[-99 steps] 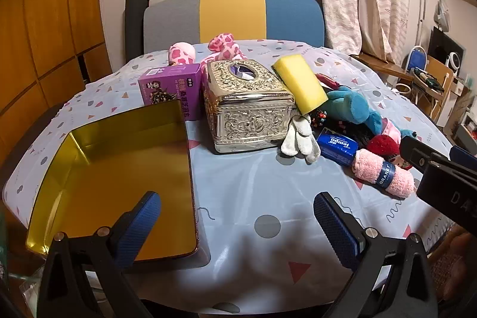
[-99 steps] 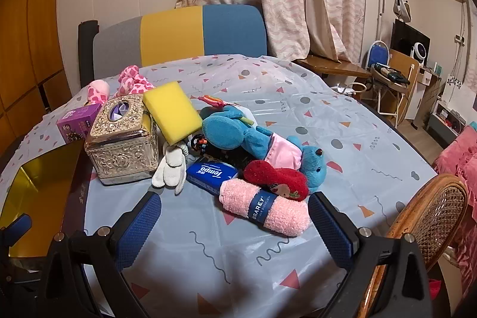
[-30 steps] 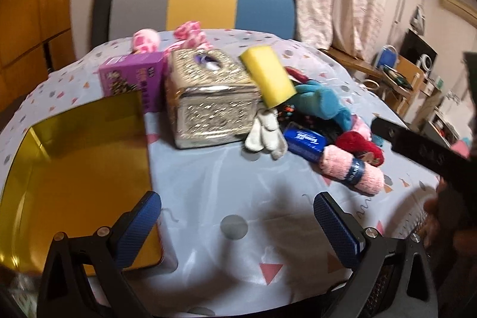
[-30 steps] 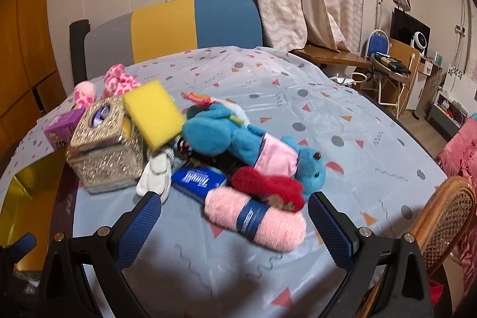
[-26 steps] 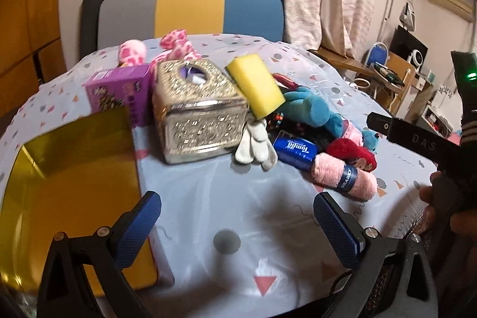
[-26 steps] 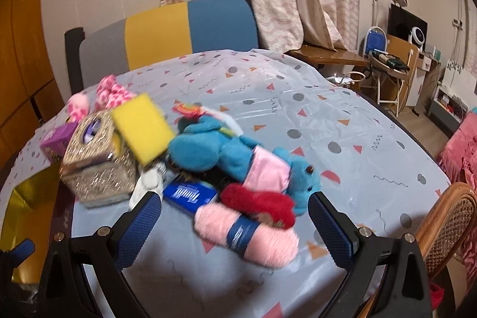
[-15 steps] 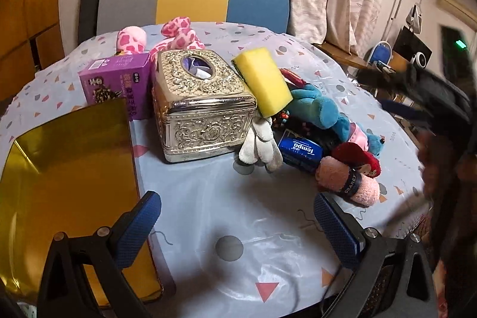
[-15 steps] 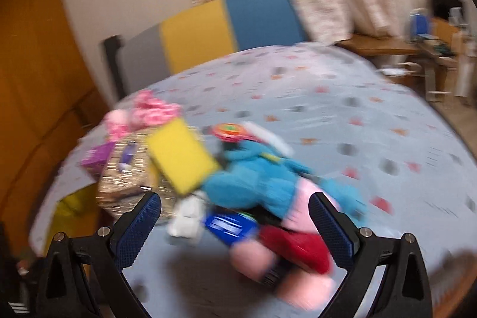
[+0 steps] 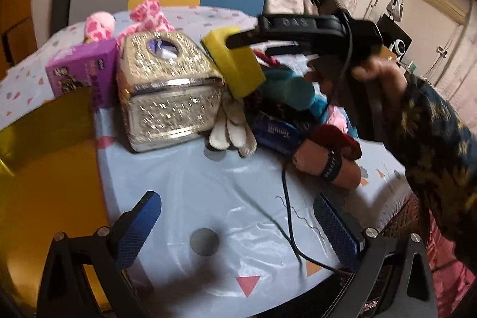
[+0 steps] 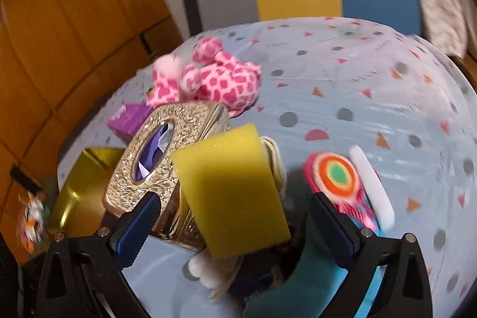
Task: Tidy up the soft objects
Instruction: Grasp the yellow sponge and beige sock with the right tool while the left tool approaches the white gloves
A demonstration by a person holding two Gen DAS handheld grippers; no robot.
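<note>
The bench (image 9: 226, 192), under its pale blue dotted cloth, carries everything, and the clutter sits bunched at the middle, which leaves bare cloth at the near edge. On the left lies a gold tray (image 9: 44, 169), open and with nothing in it that I can see; my guess is it waits there as the place to put the soft things. Just beside it stands the silver tissue box (image 9: 170, 91), hard and heavy, and it serves as a prop: the yellow sponge (image 10: 232, 192) leans tilted against its side, with a white glove (image 9: 232, 133) lying at the sponge's foot. Behind the box rest a purple carton (image 9: 80, 70) and a pink spotted plush (image 10: 208, 79). To the right a blue plush (image 9: 286, 88), a pink rolled towel (image 9: 325, 163) and a blue tissue pack (image 9: 277, 133) crowd together, touching.

The right tool (image 10: 229, 216) hangs over the pile, jaws wide apart and holding nothing, with the sponge lined up between its blue pads (image 10: 140, 225), so the sponge looks like the first pick. The left tool (image 9: 238, 225) hangs low near the bench edge, also spread wide and empty, likely kept clear of the reach.
</note>
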